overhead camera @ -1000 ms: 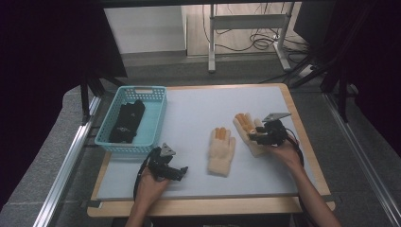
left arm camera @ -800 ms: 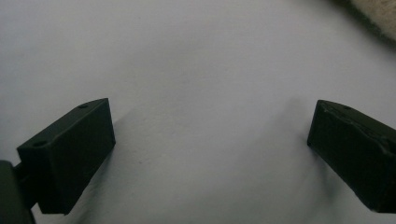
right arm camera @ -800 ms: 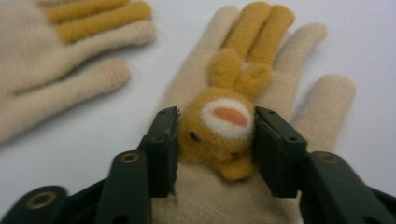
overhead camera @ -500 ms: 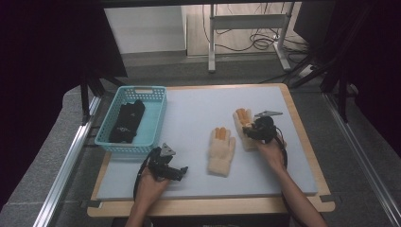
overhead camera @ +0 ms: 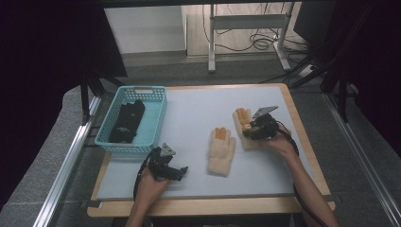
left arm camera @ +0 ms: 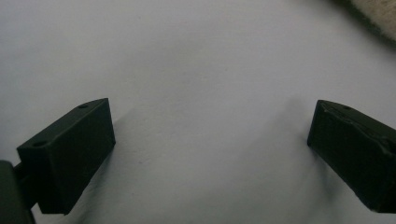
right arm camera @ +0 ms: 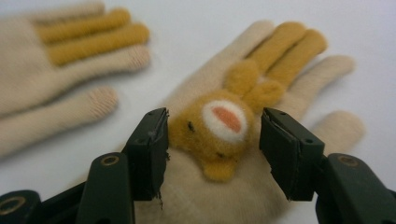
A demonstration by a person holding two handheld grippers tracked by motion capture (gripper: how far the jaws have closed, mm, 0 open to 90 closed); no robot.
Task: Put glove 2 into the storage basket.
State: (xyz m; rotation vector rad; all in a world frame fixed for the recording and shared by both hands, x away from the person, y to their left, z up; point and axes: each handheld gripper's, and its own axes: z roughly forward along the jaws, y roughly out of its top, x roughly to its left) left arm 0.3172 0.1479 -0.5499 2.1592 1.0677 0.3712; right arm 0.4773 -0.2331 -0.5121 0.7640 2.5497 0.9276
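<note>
Nearest the person, the left gripper (overhead camera: pixel 182 171) rests on the desk (overhead camera: pixel 189 113) with its jaws wide apart and nothing between them. Farther out, the right gripper (right arm camera: pixel 212 140) has just been opening; its jaws straddle the bear face (right arm camera: pixel 217 128) on the right-hand glove (overhead camera: pixel 243 130), pads not pressing. The other glove (overhead camera: pixel 221 151) lies just beside. At the far left stands a blue basket (overhead camera: pixel 156 118) holding dark gloves (overhead camera: pixel 126 120).

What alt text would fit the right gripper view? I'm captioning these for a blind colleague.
The right tool hangs open over a cream glove, its two black jaws on either side of a tan animal face sewn on the glove, the left jaw touching it. A second matching glove lies blurred at upper left on the pale table.
</note>
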